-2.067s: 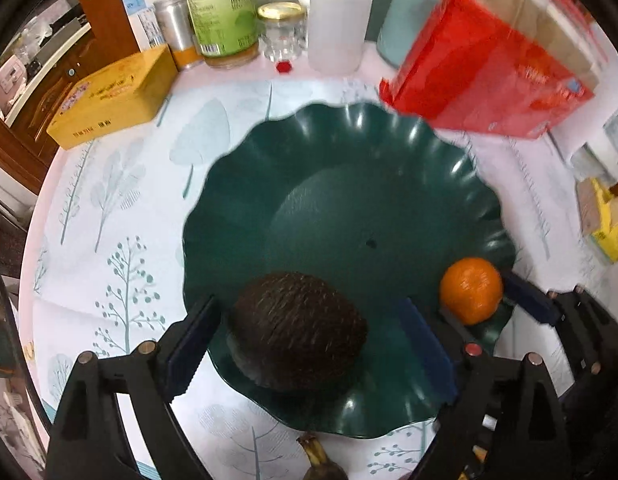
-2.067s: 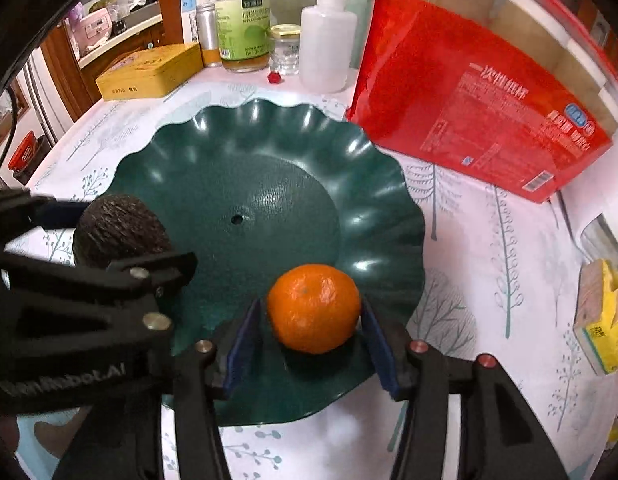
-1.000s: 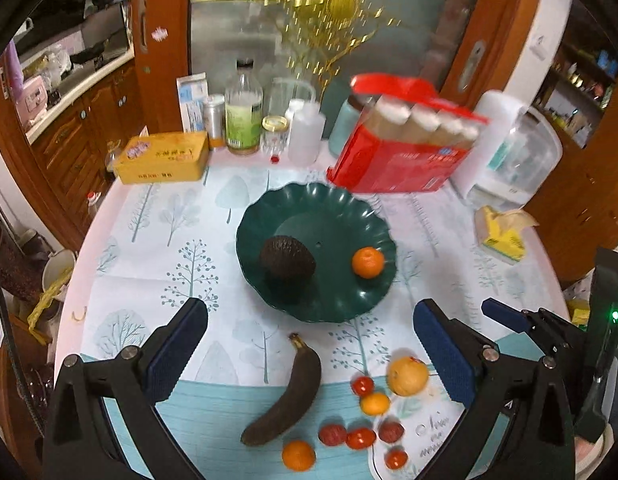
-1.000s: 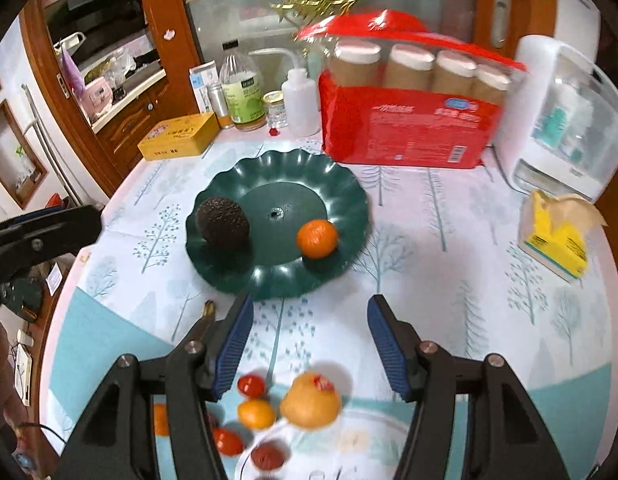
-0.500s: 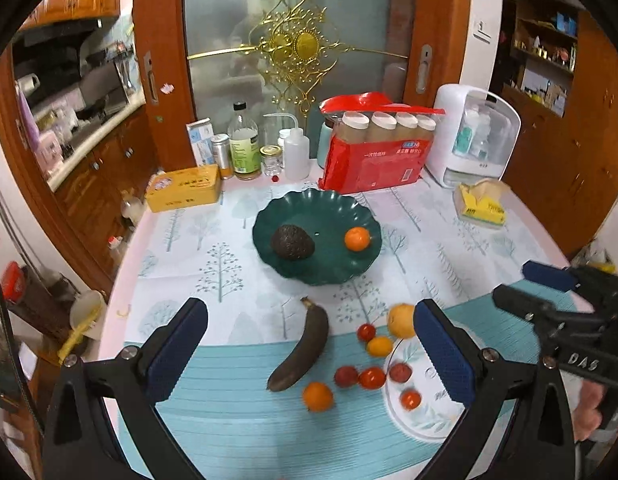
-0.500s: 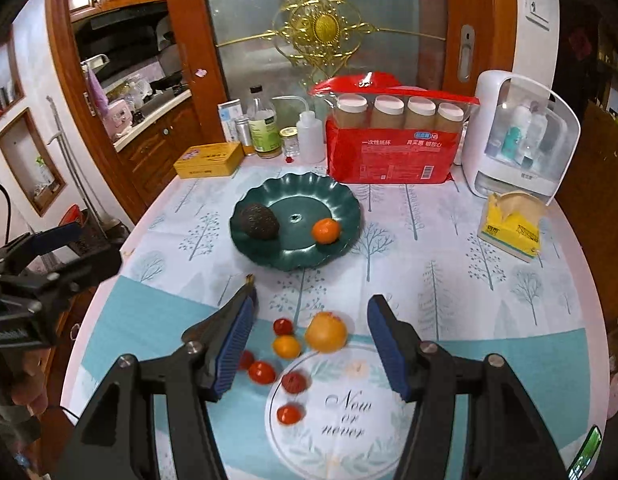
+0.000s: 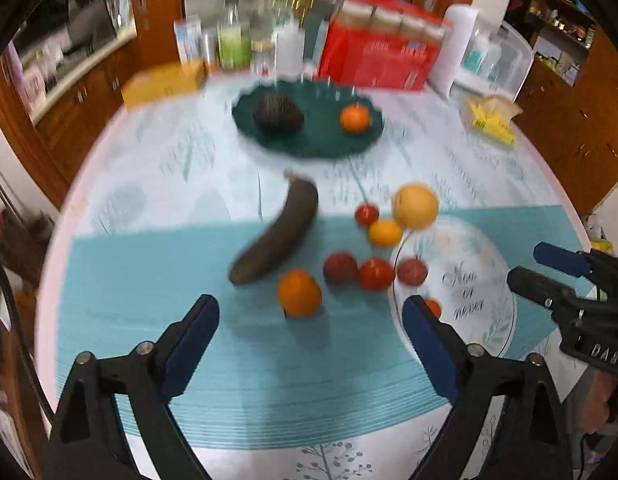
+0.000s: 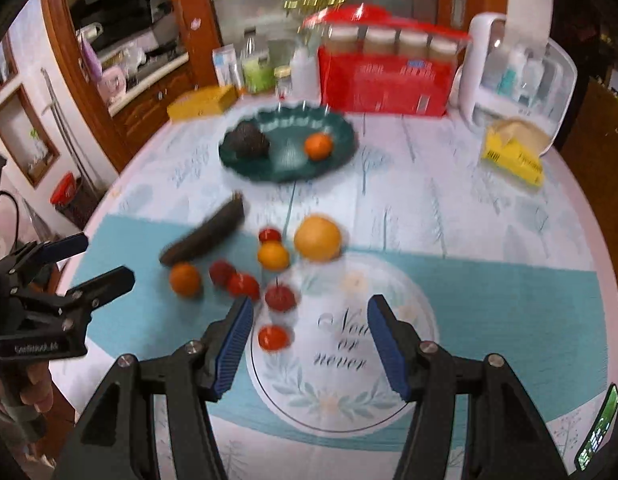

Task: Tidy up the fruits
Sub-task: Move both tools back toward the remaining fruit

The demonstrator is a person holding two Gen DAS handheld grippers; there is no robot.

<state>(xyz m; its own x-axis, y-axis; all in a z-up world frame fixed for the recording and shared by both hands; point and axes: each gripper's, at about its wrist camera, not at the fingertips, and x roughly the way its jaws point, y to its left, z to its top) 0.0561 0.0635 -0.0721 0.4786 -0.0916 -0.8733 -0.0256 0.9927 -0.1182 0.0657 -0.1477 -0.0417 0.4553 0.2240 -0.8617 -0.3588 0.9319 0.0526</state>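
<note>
Both claws, left claw (image 7: 311, 312) and right claw (image 8: 309, 320), are hanging wide and empty above loose fruit, seemingly lining up the near orange (image 7: 300, 293) for the far green plate (image 7: 309, 144).

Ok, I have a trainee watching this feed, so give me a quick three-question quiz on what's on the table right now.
1. True or false: both the left tool and the right tool are empty.
2. Which two fruits lie in the green dish? A) avocado and orange B) banana and tomato C) two oranges
3. Fill in: the dark, overripe ______ lies on the tablecloth between the green dish and the left tool.

Key: 1 true, both open and holding nothing. 2 A, the avocado and the orange. 3 banana.
</note>
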